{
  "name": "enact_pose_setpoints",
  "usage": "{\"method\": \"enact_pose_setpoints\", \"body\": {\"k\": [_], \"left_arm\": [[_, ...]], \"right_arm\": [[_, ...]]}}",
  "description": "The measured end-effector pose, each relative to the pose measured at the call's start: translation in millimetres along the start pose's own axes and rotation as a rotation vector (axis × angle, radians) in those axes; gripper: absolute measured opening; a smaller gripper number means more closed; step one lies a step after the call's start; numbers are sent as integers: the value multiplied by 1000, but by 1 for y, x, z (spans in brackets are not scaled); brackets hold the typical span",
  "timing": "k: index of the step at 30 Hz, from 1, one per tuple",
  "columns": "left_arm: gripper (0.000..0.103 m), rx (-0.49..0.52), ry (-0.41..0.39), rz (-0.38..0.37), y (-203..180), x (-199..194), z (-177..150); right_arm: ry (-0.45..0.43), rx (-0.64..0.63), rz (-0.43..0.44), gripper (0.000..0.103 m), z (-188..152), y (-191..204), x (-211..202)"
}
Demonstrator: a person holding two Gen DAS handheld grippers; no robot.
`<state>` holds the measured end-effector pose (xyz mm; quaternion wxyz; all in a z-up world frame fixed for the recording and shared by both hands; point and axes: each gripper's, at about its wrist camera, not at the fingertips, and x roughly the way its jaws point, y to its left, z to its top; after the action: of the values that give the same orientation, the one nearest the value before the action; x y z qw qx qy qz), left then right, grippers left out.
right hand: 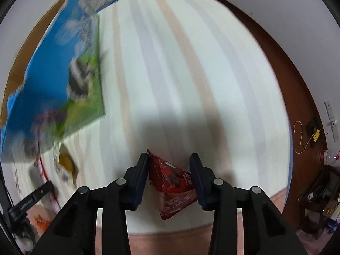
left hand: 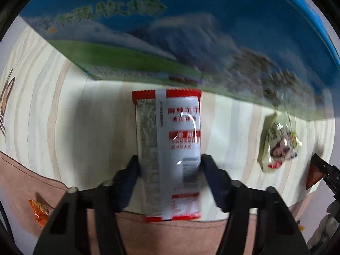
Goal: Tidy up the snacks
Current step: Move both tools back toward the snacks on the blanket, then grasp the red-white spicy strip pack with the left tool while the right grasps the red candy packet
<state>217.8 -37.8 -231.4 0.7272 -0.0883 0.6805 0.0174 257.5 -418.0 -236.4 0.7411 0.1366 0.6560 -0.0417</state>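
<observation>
Left claw [left hand: 169,170] grips white packet [left hand: 170,148]; right claw [right hand: 169,170] pinches red packet [right hand: 172,182].

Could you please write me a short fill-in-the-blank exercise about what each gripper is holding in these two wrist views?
1. The left gripper is shut on a white snack packet whose ends are coloured ____.
2. The right gripper is shut on a ____ snack pouch.
3. The big box lying on the striped cloth is mostly ____ with a green strip.
4. In the left wrist view, the small green packet lies to the ____ of the held packet.

Missing words: red; red; blue; right
</observation>
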Motion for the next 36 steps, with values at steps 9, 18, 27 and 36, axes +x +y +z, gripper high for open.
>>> {"method": "enact_pose_setpoints", "body": {"k": [9, 18, 27, 36], "left_arm": [[52, 40, 56, -14, 5, -10, -84], [56, 12, 123, -78, 24, 4, -124], [56, -8, 123, -62, 46, 18, -96], [47, 30, 92, -18, 23, 9, -101]], "right_arm": [[83, -73, 54, 41, -73, 22, 6], [135, -36, 110, 53, -101, 23, 17], [136, -41, 83, 61, -102, 30, 5], [124, -132, 35, 40, -121, 57, 9]]}}
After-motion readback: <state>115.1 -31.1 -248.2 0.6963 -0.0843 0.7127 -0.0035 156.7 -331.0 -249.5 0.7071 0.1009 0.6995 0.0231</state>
